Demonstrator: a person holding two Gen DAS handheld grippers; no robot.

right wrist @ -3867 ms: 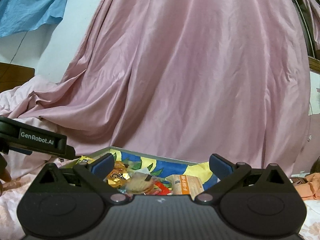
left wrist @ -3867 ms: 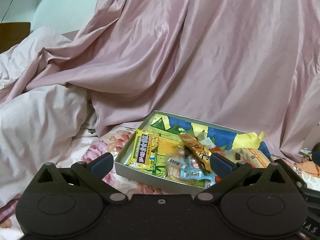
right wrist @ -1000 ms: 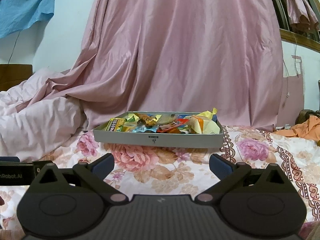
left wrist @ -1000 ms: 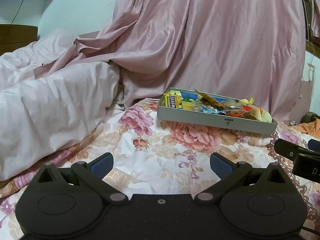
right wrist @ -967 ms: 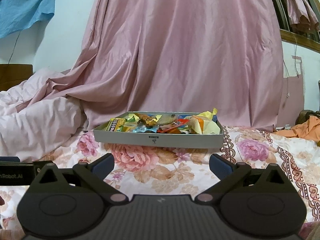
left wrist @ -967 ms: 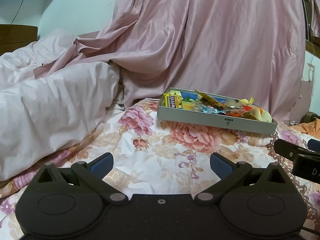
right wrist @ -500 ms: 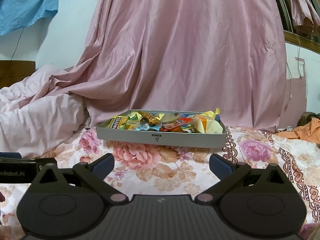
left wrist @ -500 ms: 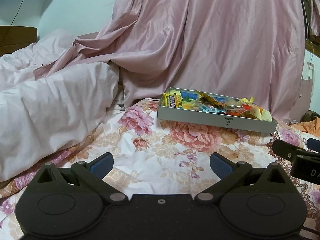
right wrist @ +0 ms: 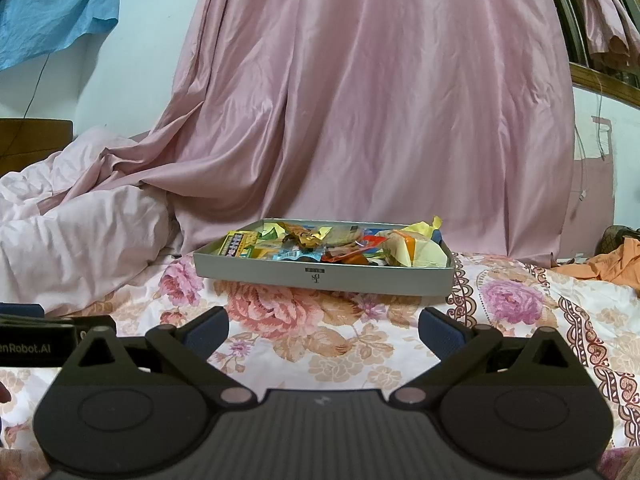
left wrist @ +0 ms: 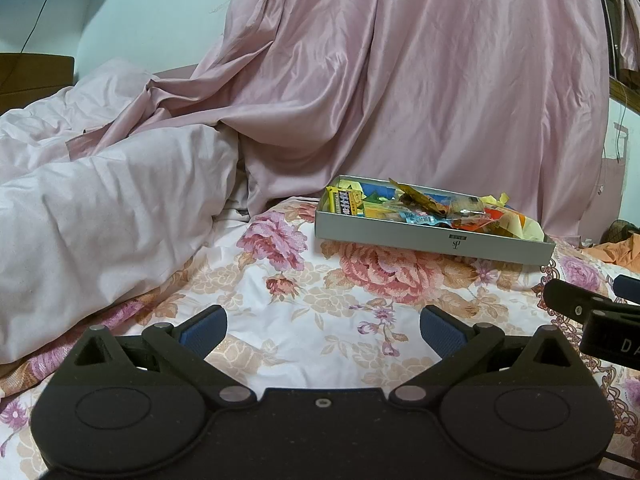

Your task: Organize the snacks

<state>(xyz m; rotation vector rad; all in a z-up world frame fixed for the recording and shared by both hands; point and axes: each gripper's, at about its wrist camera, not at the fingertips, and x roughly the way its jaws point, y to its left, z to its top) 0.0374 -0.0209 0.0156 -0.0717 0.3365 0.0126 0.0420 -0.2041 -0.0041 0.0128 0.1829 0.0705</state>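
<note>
A grey tray (right wrist: 320, 278) of snacks (right wrist: 304, 240) is sitting on the floral bedsheet (left wrist: 320, 312), pink curtain (right wrist: 360, 100) hanging behind; left gripper (left wrist: 322, 330) and right gripper (right wrist: 322, 328) are hovering nearby, fingers spread, empty.

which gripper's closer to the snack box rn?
Right, marginally. The right gripper faces the snack box head-on; the left gripper sits back and off toward the box's left end. Both open, touching nothing.

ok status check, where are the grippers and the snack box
Left hand-held gripper open, empty. Right hand-held gripper open, empty. Snack box on the bedspread ahead, full of packets. Nothing between grippers and box.
</note>
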